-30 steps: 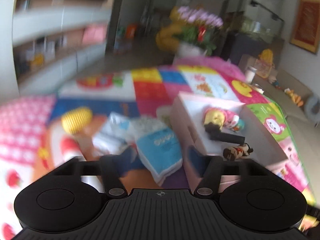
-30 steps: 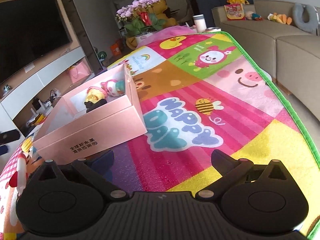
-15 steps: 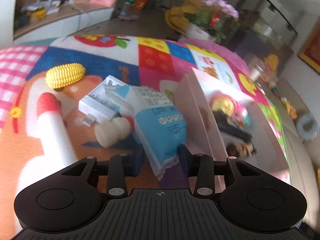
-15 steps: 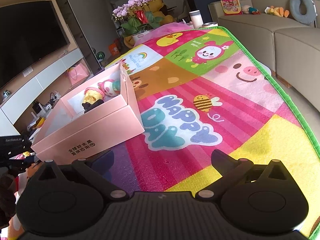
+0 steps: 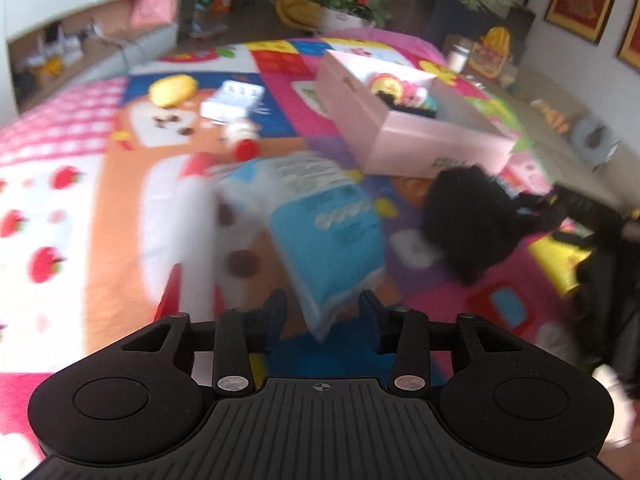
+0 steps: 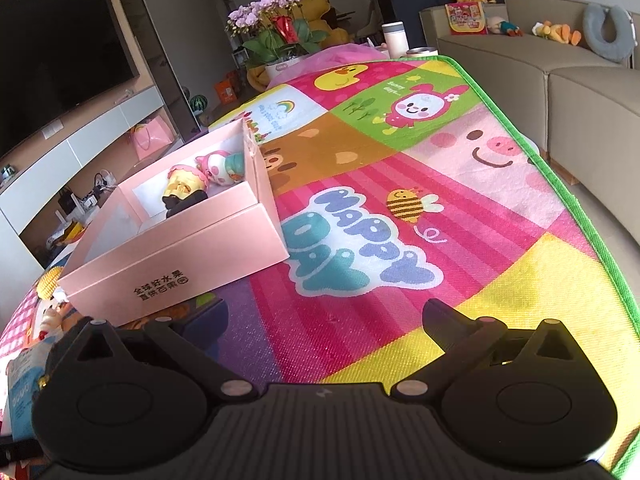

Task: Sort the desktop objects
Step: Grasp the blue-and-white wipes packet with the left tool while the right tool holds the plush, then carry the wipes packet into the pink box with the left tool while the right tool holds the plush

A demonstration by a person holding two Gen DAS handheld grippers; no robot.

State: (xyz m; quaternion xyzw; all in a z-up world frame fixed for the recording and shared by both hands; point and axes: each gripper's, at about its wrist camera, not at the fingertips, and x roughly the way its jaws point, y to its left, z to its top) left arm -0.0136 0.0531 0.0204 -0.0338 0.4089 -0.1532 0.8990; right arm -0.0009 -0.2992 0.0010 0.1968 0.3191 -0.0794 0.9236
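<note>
Packet, blue and white, blurred. It lies tilted on the mat, with its near corner between the fingers of the left hand-held gripper. The jaws are narrow and have just been opening. A gap shows between the packet and the finger at picture left. On the other side I cannot tell whether the finger touches it. No firm pinch is visible.

Left view only:
- White plug block and corn lie far up the mat, close together.
- Small figure with a red part lies just nearer than those two, well apart from the packet.
- Dark blurred bulk sits right of the packet, too smeared to name.

Box, pink and open-topped, stands beyond the packet to the right. The toys are bunched in its far end.

Right view:
- Right hand-held gripper hangs over bare mat with its jaws spread wide and nothing between them.
- The box is sharp here, with printed characters on its near wall. The toys show as a yellow figure, a pink one and something black.
- Only a sliver of the packet shows at the lower left edge, and a bit of the corn shows past the box corner.
- Also in this view are the sofa, the TV and the flowers beyond the mat's far end.
</note>
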